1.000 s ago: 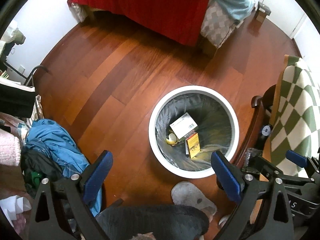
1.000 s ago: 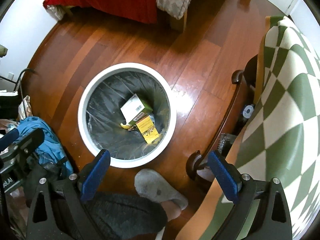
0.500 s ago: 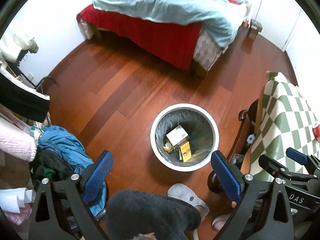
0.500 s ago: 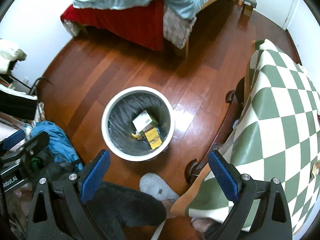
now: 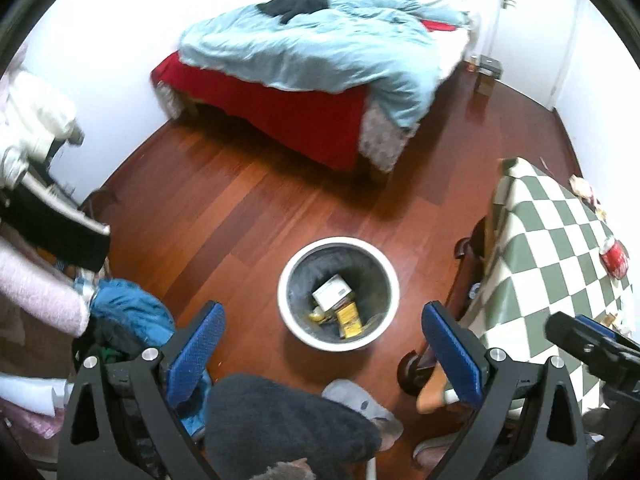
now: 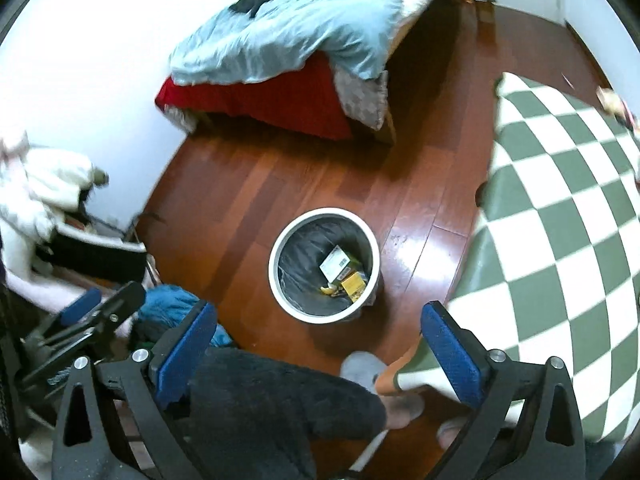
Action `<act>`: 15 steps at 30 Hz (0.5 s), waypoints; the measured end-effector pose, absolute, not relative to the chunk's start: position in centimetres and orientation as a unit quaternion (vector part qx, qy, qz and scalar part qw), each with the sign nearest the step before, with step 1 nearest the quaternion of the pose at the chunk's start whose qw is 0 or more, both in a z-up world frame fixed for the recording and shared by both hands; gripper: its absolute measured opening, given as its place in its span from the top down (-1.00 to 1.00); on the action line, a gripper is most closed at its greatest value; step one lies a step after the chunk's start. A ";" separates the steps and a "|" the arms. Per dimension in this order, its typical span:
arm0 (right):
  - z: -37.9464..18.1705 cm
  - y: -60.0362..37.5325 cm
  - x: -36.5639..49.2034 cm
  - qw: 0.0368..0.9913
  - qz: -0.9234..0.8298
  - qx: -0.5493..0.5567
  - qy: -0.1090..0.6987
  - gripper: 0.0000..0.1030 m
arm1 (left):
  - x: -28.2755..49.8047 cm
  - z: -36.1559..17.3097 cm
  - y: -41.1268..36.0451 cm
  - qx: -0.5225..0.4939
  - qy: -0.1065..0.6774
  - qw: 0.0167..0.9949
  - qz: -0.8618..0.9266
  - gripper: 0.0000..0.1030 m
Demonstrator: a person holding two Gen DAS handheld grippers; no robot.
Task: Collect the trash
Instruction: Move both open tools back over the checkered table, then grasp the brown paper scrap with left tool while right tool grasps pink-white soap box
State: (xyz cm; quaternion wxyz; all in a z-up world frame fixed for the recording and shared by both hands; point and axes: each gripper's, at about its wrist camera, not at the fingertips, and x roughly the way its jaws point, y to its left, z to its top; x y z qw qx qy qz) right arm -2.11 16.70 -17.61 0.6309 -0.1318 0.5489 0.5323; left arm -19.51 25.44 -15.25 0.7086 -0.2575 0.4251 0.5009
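Note:
A white round trash bin (image 5: 289, 312) with a dark liner stands on the wood floor; it also shows in the right wrist view (image 6: 276, 280). Inside lie a white box (image 5: 331, 290), a yellow packet (image 5: 349, 318) and a banana peel (image 5: 316, 315). My left gripper (image 5: 324, 344) is open and empty, high above the bin. My right gripper (image 6: 320, 340) is open and empty, also high above it. A red can (image 5: 615, 258) and wrappers (image 5: 582, 189) lie on the green checked table (image 5: 560, 248).
A bed (image 5: 312, 64) with a light blue duvet stands at the back. A clothes pile with a blue garment (image 5: 128, 308) is at the left. The person's dark trouser leg (image 5: 280, 428) and grey slippers (image 5: 360, 400) are below the grippers.
Both grippers have risen well away from the bin, which now looks smaller. More of the bed and the checked table has come into view. Both stay open.

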 end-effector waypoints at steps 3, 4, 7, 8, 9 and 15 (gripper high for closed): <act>-17.4 13.8 1.4 0.646 0.511 -0.110 0.556 -1.00 | -14.6 -16.6 24.4 -0.246 0.441 0.721 0.475 -0.95; -17.5 12.6 3.0 0.654 0.499 -0.106 0.559 -1.00 | -12.7 -17.2 24.0 -0.242 0.448 0.725 0.464 -0.95; -18.1 8.1 9.3 0.690 0.442 -0.094 0.565 -1.00 | -6.0 -19.5 22.3 -0.231 0.471 0.737 0.427 -0.95; -18.3 6.8 11.2 0.700 0.426 -0.090 0.567 -1.00 | -3.1 -20.5 21.4 -0.225 0.479 0.742 0.412 -0.95; -18.5 5.1 13.8 0.713 0.401 -0.088 0.568 -1.00 | -1.1 -21.0 20.7 -0.221 0.484 0.745 0.403 -0.95; -21.1 -3.1 28.4 0.761 0.277 -0.099 0.578 -1.00 | 12.7 -26.6 16.7 -0.182 0.536 0.749 0.344 -0.95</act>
